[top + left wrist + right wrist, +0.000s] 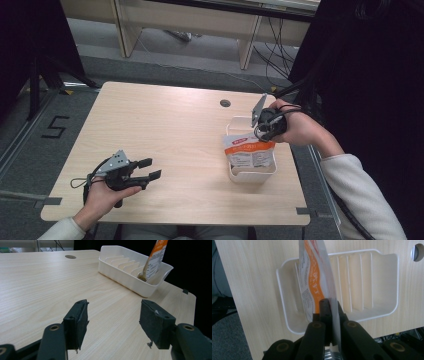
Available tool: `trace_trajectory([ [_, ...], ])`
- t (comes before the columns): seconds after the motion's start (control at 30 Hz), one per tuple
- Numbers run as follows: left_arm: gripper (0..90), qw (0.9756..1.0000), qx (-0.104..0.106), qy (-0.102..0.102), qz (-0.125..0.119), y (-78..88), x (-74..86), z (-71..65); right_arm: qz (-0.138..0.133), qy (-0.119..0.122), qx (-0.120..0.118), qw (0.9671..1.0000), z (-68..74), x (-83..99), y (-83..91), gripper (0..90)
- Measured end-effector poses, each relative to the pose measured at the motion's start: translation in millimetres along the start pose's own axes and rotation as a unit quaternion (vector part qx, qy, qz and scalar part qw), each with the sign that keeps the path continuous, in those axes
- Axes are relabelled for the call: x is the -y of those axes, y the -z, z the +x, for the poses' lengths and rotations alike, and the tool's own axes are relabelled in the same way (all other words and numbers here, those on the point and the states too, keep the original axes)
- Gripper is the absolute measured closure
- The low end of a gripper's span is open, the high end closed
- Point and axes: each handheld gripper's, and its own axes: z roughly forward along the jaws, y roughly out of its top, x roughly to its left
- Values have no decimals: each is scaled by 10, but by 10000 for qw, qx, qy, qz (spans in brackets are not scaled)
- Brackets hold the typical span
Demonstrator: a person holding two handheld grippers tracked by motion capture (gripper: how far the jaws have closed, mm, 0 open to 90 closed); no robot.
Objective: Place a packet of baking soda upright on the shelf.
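High view: right claw [261, 131] clamped on the top edge of the pouch [248, 151], which hangs below it, lower end inside the near part of the white tray [234, 173]. Right gripper view: pouch [315, 282] edge-on between the shut jaws, long axis running from claw down into the tray [387, 285], parallel to its dividers. Far slots stand free. The tray sits close to the tabletop's [165, 130] right edge, so little room on that side. Left claw [148, 169] spread apart, holding nothing, well apart from the tray across bare tabletop. Judgement: right hand is nearer and should lower straight down.
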Motion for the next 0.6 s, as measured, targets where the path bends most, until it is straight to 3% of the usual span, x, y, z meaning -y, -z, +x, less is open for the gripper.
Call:
trace_trajectory([
  [0.13, 387, 10000, -43, 37, 15, 2, 1, -7, -56, 115, 28, 9999, -16, 27, -26, 900],
  [0.17, 387, 10000, -25, 13, 16, 2, 0, -4, -11, -48, 3, 10000, 2, 32, -26, 900],
  [0.27, 388, 10000, -47, 69, 14, 0, 1, -11, -15, 56, -41, 10000, -15, 50, -64, 900],
  [0.33, 388, 10000, -30, 7, 18, 2, -1, -4, 64, -185, -37, 9998, 17, 59, -69, 900],
  [0.4, 388, 10000, -32, 13, 13, 1, -1, -5, 19, -9, -35, 10000, -5, 66, -90, 900],
  [0.47, 388, 10000, -46, 47, 19, 0, 1, -9, 59, -53, -16, 10000, -2, 78, -107, 900],
  [0.5, 388, 10000, -48, 64, 22, 0, 2, -11, 129, -209, -82, 9997, 18, 73, -101, 900],
  [0.53, 388, 10000, -42, 48, 22, 1, 1, -10, 16, 12, -84, 10000, -5, 78, -121, 900],
  [0.6, 388, 10000, -47, 64, 25, 0, 2, -11, 81, -107, -74, 9999, 10, 93, -124, 900],
])
